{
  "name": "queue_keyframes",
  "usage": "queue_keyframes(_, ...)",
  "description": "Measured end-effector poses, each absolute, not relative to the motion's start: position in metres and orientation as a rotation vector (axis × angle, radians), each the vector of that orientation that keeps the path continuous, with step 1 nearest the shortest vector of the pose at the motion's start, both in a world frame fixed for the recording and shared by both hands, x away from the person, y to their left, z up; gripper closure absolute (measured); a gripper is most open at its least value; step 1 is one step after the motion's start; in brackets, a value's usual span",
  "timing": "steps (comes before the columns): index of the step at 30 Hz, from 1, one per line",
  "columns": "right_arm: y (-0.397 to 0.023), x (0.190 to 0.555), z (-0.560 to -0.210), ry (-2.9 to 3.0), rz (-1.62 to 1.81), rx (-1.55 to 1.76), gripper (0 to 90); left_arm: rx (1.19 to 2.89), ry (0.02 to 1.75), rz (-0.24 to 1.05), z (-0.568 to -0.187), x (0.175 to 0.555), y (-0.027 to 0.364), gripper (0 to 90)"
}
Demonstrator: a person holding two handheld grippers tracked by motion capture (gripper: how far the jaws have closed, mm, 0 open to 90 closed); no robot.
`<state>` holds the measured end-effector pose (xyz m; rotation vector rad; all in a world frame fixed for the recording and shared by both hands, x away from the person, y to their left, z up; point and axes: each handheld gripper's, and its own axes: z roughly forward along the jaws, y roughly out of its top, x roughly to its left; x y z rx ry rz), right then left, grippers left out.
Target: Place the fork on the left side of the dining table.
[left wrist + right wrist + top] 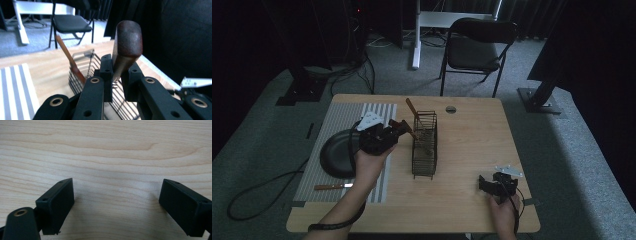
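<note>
The left gripper [117, 72], clamped on a wooden-handled utensil [127, 47], hovers beside the black wire basket [424, 145] holding another wooden-handled utensil [412, 107], while the right gripper [117, 205] rests wide open on the table [472, 130].

Just behind my left tool [399, 125] I see a grey striped mat [337, 117] lying flat on the pale wood desk [472, 145]. A black plate [334, 155] sits on the mat, below and beside that tool. A wood-handled knife [332, 186] lies on the mat's near end, nearer me than the tool. Well beyond my right tool [484, 184], a round grommet [450, 109] sits at the desk's far edge. Farther off stand a black folding chair [477, 47] and a white frame leg [416, 45]. A black cable [257, 192] loops on the carpet far to the left.
</note>
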<state>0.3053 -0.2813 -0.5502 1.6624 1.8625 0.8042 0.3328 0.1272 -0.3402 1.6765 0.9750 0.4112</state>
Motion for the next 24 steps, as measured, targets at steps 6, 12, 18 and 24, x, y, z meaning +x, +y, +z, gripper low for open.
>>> queue_keyframes(6, -0.281, 0.305, -0.55, 1.863, 0.804, 1.662, 12.4, 1.634, 0.974, 0.455, -0.317, 0.342, 0.136, 80.3)
queue_keyframes(12, -0.281, 0.305, -0.55, 1.863, 0.804, 1.662, 12.4, 1.597, 0.998, 0.465, -0.301, 0.357, 0.149, 80.3)
queue_keyframes(18, -0.281, 0.305, -0.55, 1.863, 0.804, 1.662, 12.4, 1.584, 1.036, 0.491, -0.296, 0.365, 0.162, 80.4)
queue_keyframes(24, -0.281, 0.305, -0.55, 1.862, 0.805, 1.661, 12.4, 1.558, 1.105, 0.485, -0.301, 0.377, 0.185, 80.3)
